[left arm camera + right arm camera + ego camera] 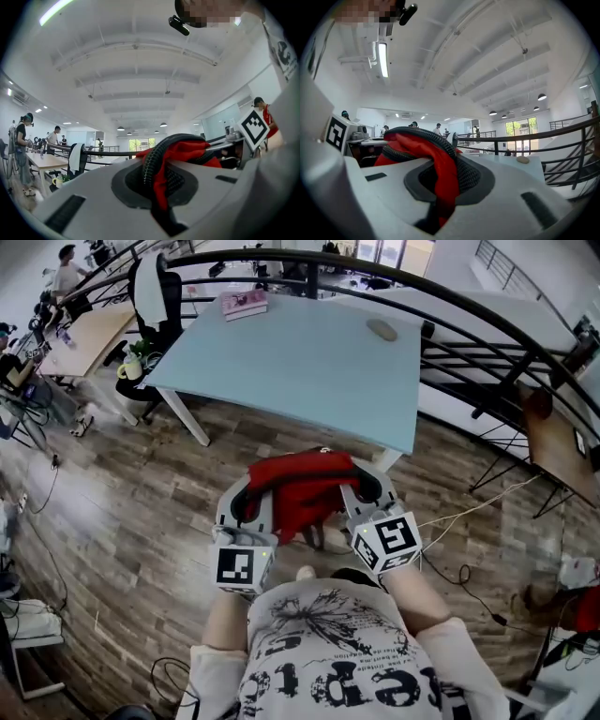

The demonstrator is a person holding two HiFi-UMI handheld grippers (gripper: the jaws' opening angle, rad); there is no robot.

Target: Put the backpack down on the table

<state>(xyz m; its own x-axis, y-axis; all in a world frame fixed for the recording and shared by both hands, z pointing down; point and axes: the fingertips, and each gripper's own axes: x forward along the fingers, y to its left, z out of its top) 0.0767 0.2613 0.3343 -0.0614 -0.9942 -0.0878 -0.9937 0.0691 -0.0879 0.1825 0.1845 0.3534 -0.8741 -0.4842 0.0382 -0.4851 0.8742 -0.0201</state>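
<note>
A red backpack (302,491) with black webbing hangs between my two grippers, over the wooden floor just short of the light blue table (309,362). My left gripper (247,512) is shut on the backpack's left side, where red fabric and a black strap (157,168) are pinched in its jaws. On the other side my right gripper (367,501) is shut on the backpack, with red fabric (443,183) and black mesh caught between its jaws. Both grippers point level toward the table.
On the table's far part lie a pink book (245,304) and a small brown object (382,330). A black curved railing (469,310) runs behind and to the right of the table. An office chair (150,296) and a wooden desk (89,338) stand at the left. Cables (459,573) trail on the floor at right.
</note>
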